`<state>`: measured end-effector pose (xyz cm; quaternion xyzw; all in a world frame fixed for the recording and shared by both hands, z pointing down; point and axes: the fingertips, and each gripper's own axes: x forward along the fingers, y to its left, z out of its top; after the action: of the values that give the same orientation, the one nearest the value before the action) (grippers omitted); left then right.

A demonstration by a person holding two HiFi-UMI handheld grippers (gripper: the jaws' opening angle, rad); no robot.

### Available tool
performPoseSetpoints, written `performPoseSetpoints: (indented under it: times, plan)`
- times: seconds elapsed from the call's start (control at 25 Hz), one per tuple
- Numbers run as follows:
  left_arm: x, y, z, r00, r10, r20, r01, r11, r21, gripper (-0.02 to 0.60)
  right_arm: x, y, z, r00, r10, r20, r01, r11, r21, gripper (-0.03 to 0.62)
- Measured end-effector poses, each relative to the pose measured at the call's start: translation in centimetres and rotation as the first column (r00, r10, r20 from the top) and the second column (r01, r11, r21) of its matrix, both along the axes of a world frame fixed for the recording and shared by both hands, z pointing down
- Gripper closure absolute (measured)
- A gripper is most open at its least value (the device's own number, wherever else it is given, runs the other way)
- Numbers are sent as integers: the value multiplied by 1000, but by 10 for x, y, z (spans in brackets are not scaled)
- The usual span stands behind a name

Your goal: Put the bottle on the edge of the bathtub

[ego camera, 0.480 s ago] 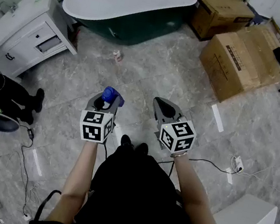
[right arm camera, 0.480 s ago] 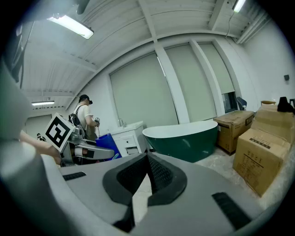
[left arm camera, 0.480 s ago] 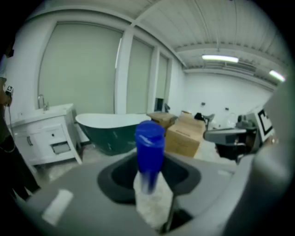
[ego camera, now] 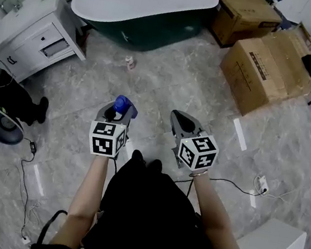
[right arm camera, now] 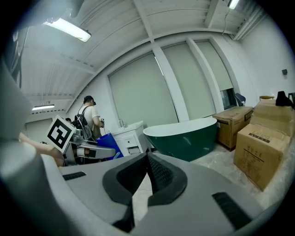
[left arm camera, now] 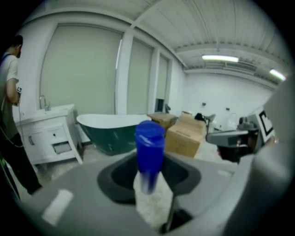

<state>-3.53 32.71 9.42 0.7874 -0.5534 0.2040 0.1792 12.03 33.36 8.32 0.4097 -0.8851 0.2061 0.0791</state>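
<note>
Forearms (ego camera: 88, 195) out ahead, left gripper (ego camera: 116, 108) tilted down, clamped on blue bottle (ego camera: 125, 105), right gripper (ego camera: 178, 119) closed, empty

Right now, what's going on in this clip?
A person stands on the floor with a tool in each hand. The left tool is clamped on a blue-topped bottle. The right tool is empty, its jaws together. The bathtub stands ahead across the floor, next to cardboard boxes, so the bottle is not yet on its edge.
</note>
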Motion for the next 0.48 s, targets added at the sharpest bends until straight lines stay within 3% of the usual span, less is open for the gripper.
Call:
performPoseSetpoints:
  times: [0.48]
  plan:
    - [-19, -26, 5, 999, -47, 5, 47, 999, -3, 426, -3, -31, 2, 999, 24, 41, -23, 1000, -14, 592]
